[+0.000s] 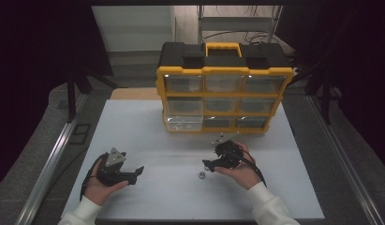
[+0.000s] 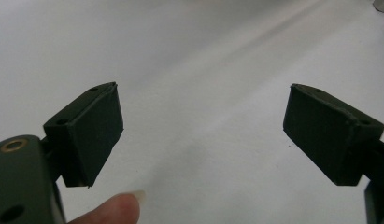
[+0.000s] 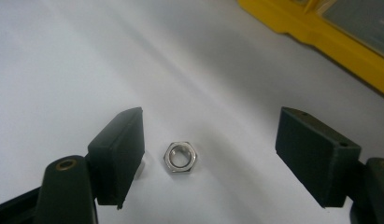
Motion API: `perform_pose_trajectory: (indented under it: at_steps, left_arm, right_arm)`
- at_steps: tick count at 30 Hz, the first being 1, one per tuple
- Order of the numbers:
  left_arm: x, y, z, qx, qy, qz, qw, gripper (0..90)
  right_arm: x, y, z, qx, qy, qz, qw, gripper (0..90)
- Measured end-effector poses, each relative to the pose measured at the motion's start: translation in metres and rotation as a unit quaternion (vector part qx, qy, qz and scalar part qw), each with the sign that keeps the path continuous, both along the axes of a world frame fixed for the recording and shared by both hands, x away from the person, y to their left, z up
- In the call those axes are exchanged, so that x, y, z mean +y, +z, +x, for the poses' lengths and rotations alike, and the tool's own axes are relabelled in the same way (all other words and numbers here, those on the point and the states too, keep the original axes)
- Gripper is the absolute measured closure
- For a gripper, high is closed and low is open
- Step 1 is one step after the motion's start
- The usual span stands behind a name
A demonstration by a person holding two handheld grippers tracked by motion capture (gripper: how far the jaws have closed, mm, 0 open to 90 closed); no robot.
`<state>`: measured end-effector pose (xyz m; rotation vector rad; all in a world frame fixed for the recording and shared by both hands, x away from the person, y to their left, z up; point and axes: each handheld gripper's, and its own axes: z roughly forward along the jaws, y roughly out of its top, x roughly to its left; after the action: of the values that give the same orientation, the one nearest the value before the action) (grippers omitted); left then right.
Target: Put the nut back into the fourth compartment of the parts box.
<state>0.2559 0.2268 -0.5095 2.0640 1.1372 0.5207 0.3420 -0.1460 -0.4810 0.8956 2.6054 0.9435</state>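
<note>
One hex nut (image 3: 181,157) lies on the white bench (image 1: 148,136), in front of the one yellow-and-black organizer (image 1: 224,89). The organizer shows nine clear drawers, three rows of three. Two grippers, left (image 1: 134,174) and right (image 1: 210,163), flank the nut.

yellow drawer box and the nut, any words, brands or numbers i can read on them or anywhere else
None can be read.
Yellow drawer box: no label or brand shows on its frame, black top or clear drawers; anything there is too small to tell.
Nut: bare shiny metal, no stamp visible.
Left tool and right tool: plain black pads, no lettering.
White table: unmarked.
</note>
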Motion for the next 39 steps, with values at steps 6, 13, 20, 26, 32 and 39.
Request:
perform_pose_trajectory:
  at_steps: [6, 13, 20, 26, 32, 39]
  left_arm:
    - [-0.001, 0.0, 0.0, 0.001, -0.001, 0.002, 1.0, 12.8]
    - [-0.001, -0.001, 0.0, 0.001, -0.001, 0.003, 1.0, 12.8]
    - [-0.001, -0.001, 0.0, 0.002, -0.004, 0.004, 1.0, 12.8]
    - [-0.001, -0.002, 0.001, 0.003, -0.004, 0.006, 1.0, 12.8]
    - [-0.002, -0.002, 0.001, 0.003, -0.004, 0.007, 1.0, 12.8]
    - [-0.002, -0.002, 0.001, 0.003, -0.005, 0.007, 1.0, 12.8]
  right_arm:
    - [0.005, -0.007, 0.0, 0.003, 0.005, -0.023, 0.9997, 25.6]
    - [0.01, -0.018, 0.003, 0.012, 0.004, -0.045, 0.9989, 27.5]
    - [0.014, -0.025, 0.004, 0.022, 0.007, -0.065, 0.9976, 29.0]
    - [0.017, -0.03, 0.004, 0.028, 0.01, -0.08, 0.9963, 33.0]
    - [0.018, -0.031, 0.004, 0.04, 0.022, -0.081, 0.9957, 43.4]
    - [0.019, -0.029, 0.003, 0.049, 0.031, -0.083, 0.9949, 60.5]
